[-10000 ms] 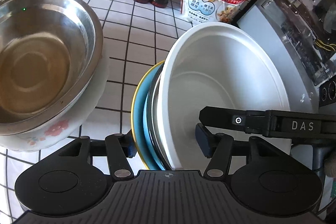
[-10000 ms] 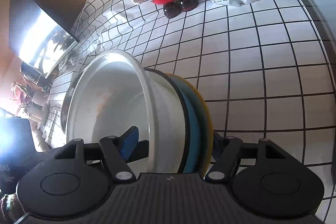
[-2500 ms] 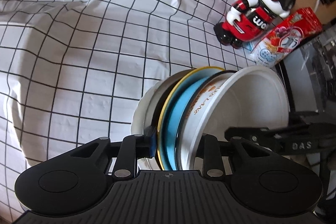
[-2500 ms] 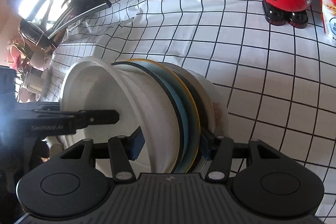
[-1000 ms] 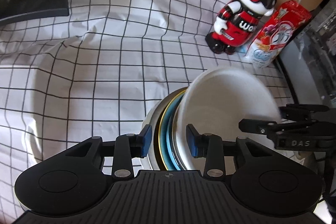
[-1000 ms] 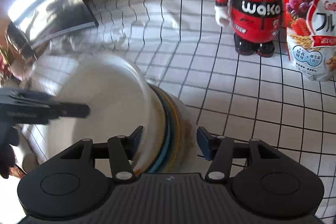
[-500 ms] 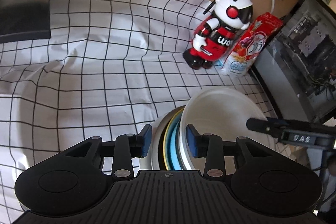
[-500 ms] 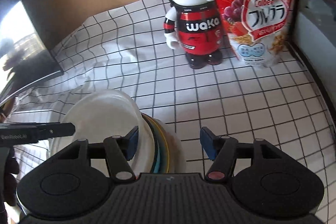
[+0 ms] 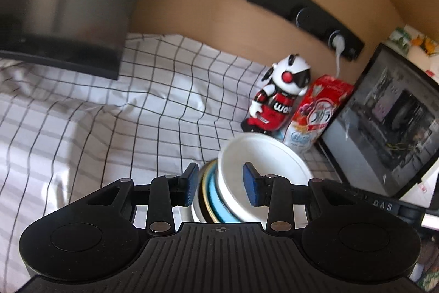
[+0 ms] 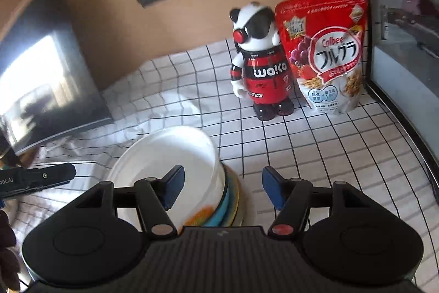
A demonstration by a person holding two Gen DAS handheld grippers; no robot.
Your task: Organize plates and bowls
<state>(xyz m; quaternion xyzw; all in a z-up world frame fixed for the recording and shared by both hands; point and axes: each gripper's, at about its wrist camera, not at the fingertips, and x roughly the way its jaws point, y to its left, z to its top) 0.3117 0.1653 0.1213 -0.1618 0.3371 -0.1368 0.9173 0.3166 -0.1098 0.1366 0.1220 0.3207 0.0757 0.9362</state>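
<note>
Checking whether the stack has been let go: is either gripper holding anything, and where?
Nothing held. The left gripper and right gripper stand open, clear of the dish stack.

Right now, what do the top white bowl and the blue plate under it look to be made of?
White bowl: matte, thin rim, no glare; probably plastic or melamine, possibly ceramic. Blue plate: smooth light-blue edge with a yellow-rimmed piece beside it; glazed ceramic or melamine, cannot tell which.

A tan wall [image 10: 115, 26] rises behind the sunlit checked tablecloth [image 10: 315, 155].

Bright side daylight, motion blur, fisheye-warped edges.
</note>
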